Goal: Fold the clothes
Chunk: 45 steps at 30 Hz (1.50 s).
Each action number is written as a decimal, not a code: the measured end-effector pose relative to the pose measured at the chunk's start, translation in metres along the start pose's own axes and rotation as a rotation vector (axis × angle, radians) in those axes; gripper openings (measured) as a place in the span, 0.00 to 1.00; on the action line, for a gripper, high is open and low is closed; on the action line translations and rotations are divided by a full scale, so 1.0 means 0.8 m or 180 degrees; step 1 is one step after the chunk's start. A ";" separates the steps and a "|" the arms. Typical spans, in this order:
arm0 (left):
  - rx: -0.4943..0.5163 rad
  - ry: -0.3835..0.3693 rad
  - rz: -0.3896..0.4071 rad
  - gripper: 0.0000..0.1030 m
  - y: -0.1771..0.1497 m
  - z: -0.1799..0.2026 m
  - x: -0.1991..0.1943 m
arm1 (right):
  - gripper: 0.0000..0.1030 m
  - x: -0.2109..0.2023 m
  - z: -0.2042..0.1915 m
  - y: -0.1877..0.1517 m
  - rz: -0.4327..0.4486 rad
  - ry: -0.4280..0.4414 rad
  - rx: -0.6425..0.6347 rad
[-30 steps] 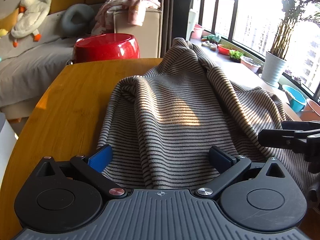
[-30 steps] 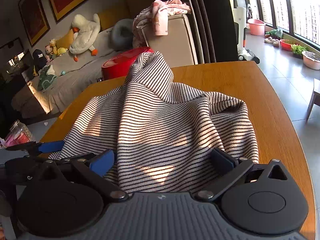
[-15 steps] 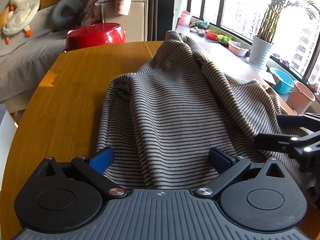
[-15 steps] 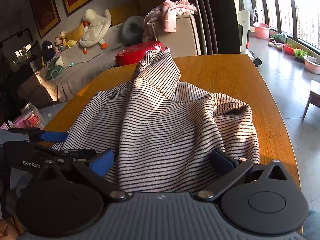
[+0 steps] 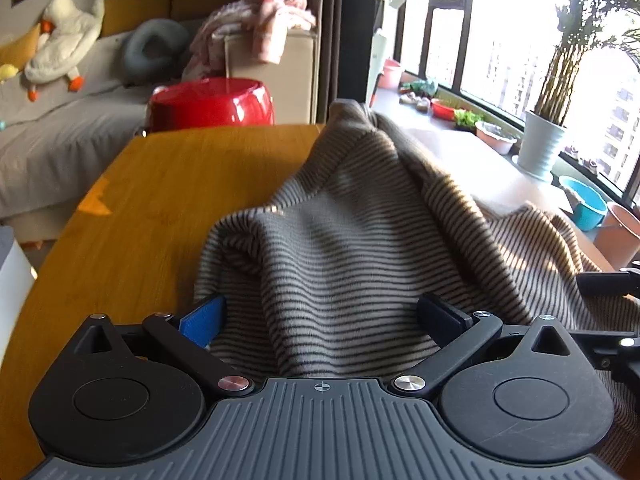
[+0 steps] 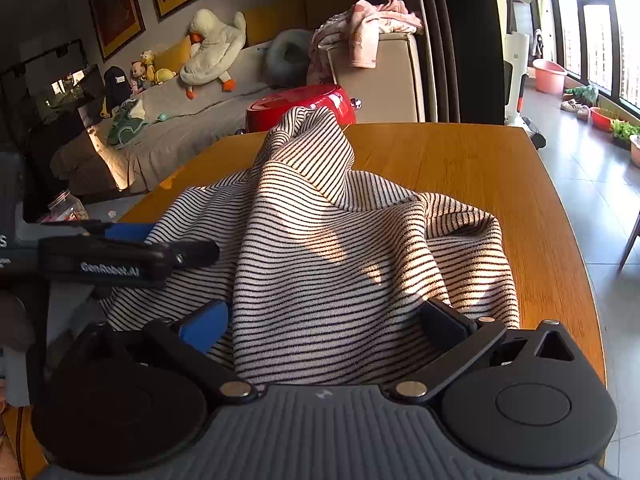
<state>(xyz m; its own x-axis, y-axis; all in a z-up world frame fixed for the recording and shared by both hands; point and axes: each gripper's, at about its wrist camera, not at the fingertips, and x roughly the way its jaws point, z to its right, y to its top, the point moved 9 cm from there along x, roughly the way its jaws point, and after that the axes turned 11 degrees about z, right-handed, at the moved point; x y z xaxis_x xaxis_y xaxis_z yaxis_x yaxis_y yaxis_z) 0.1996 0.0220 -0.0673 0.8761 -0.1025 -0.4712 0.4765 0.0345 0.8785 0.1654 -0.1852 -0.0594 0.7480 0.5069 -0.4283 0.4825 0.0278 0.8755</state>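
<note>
The soft knitted garment with thin dark stripes on a pale ground [image 5: 360, 264] looks light and limp; I judge it will sag and wrinkle when lifted, so the hold should be at the near hem, one point for each claw. It lies on the round yellow wooden table [image 5: 132, 216], bunched, with a peak at 12 o'clock and a rolled fold at 9 o'clock. The left gripper [image 5: 320, 320] and the right gripper [image 6: 324, 324] both have fingers spread wide, with cloth lying between them, not clenched.
</note>
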 end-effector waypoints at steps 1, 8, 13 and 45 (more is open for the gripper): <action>-0.0019 -0.0009 -0.0005 1.00 -0.001 -0.001 -0.001 | 1.00 -0.001 0.001 0.000 0.0014 -0.0004 0.0018; 0.0005 -0.0014 -0.0018 1.00 -0.008 -0.003 -0.010 | 0.87 -0.005 0.008 0.003 0.0117 -0.0184 0.0079; 0.0030 -0.0080 -0.0097 1.00 -0.012 -0.005 -0.019 | 0.53 -0.007 0.015 0.007 0.0102 -0.0512 -0.0076; -0.0106 -0.0498 -0.0413 0.98 -0.013 -0.001 -0.036 | 0.17 0.080 0.024 0.062 0.0396 -0.0478 0.0138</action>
<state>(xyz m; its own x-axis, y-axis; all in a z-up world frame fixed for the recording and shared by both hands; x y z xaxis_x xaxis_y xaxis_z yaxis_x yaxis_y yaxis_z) 0.1691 0.0257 -0.0629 0.7863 -0.2614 -0.5598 0.5890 0.0436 0.8070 0.2459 -0.1677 -0.0477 0.8612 0.3698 -0.3488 0.3988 -0.0658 0.9147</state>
